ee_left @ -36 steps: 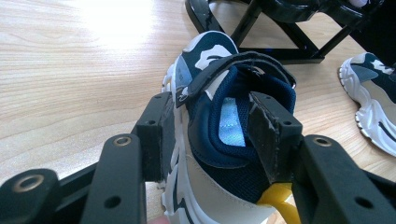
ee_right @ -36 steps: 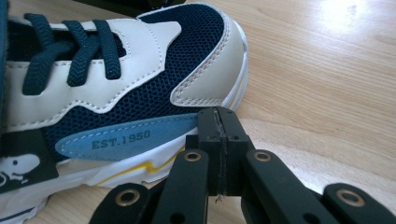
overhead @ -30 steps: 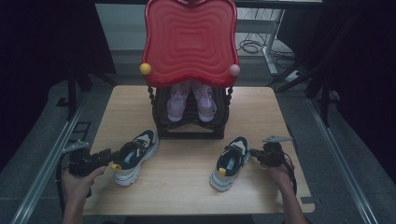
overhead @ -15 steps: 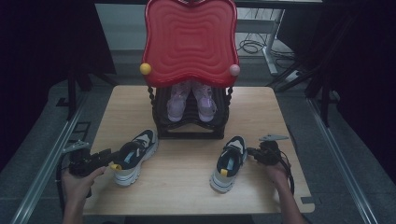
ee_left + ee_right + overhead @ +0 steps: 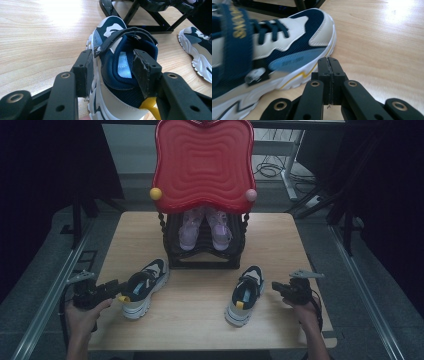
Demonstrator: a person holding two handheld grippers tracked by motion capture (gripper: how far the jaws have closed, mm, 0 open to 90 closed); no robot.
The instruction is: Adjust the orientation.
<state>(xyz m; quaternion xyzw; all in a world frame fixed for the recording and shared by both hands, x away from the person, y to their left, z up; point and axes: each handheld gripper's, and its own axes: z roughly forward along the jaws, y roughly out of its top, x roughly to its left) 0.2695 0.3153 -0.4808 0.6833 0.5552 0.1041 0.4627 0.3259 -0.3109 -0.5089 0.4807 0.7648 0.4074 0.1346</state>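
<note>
The left sneaker [image 5: 142, 285] is seen lying upright on its sole at the near left of the worktop [image 5: 200, 320], its long axis running diagonally, with the toe pointed far and to the right toward the black rack [image 5: 205, 251] and the heel turned near and to the left. Its heel collar is clamped by the left hand-held gripper [image 5: 117, 72]: one jaw is pressed against the outer side wall, the other is set inside the padded opening, and a yellow heel tab [image 5: 150, 106] is seen just beside the inner jaw. The right sneaker [image 5: 245, 294] is placed at the near right of the worktop, well apart from the first, with its toe pointed far and slightly right and its heel toward the near edge. Just to the right of it, the right hand-held gripper [image 5: 329, 65] is held with its jaws pressed together on nothing, close beside the toe but not touching it. Behind both sneakers, at the middle of the worktop, a pair of lilac shoes [image 5: 205, 227] is carried toes-forward on the rack, under a red wavy panel [image 5: 204, 162] with a yellow knob [image 5: 156, 194] and a pink knob [image 5: 251, 195].
</note>
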